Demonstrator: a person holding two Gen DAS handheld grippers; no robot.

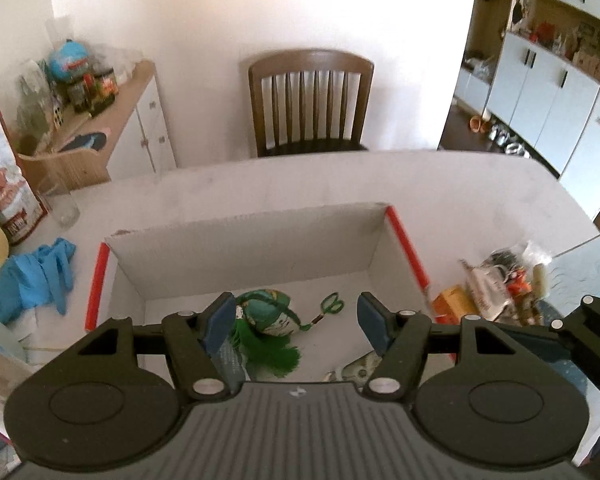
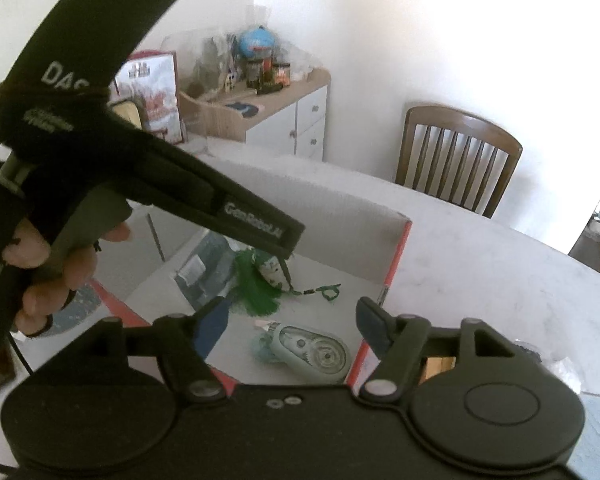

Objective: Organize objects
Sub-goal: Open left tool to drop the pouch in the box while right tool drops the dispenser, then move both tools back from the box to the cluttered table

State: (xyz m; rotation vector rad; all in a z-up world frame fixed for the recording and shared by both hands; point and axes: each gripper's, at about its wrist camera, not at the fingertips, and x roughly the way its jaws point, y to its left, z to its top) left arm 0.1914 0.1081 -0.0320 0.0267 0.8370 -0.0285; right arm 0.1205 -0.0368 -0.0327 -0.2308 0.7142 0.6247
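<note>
Both claws hang over the open cardboard box (image 1: 256, 248), the left gripper (image 1: 296, 322) and the right gripper (image 2: 290, 326) each with jaws parted about halfway and nothing between them. Just beyond the right claw's tips lies a correction-tape dispenser (image 2: 320, 354), past it a green tasselled stuffed toy (image 1: 270, 318), both inside the box. To the left claw's right, outside the box wall, waits a heap of small packets (image 1: 500, 284); the next pick likely wants a clean swing over that wall.

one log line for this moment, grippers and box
left gripper: open, empty | right gripper: open, empty | box: holds green toy, correction tape
</note>
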